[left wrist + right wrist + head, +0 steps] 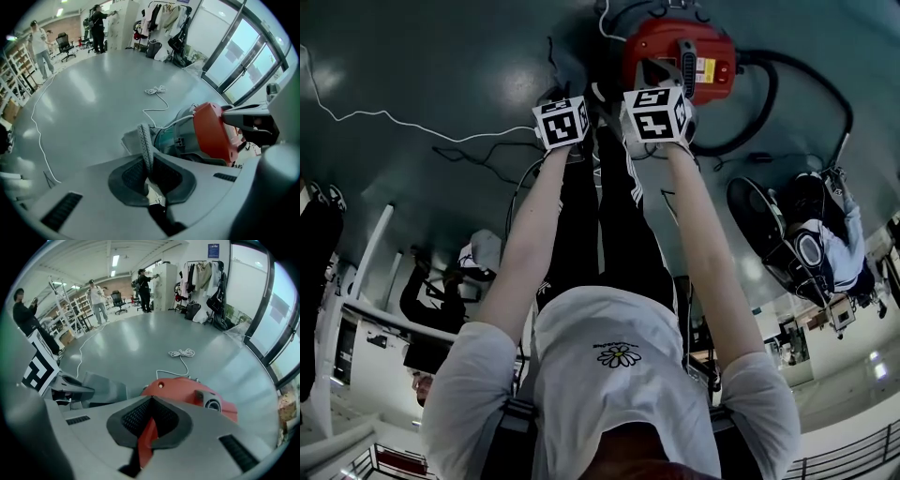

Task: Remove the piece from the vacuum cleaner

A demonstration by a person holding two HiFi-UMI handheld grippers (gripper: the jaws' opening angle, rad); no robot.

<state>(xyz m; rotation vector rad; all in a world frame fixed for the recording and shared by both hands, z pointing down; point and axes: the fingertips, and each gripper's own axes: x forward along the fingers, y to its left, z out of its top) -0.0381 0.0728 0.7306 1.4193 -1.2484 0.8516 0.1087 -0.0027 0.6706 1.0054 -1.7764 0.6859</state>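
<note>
The red vacuum cleaner (pixel 680 58) stands on the grey floor just beyond both grippers. My left gripper (pixel 562 122) is shut on a thin grey perforated piece (pixel 146 143), which stands up edge-on between the jaws beside the vacuum cleaner's red body (pixel 213 133). My right gripper (pixel 656 114) is shut on a red edge (pixel 148 439) of the vacuum cleaner (pixel 187 392), at its near side. In the right gripper view the left gripper (pixel 70 391) shows at the left with a grey slab (pixel 104 387) next to it. The fingertips are hidden under the marker cubes in the head view.
A black hose (pixel 769 103) loops from the vacuum cleaner to the right. A white cord lies coiled on the floor (pixel 182 353) beyond it, and thin cables (pixel 384 117) run to the left. A person sits at the right (pixel 820 244). Others stand far off by shelves (pixel 96 298).
</note>
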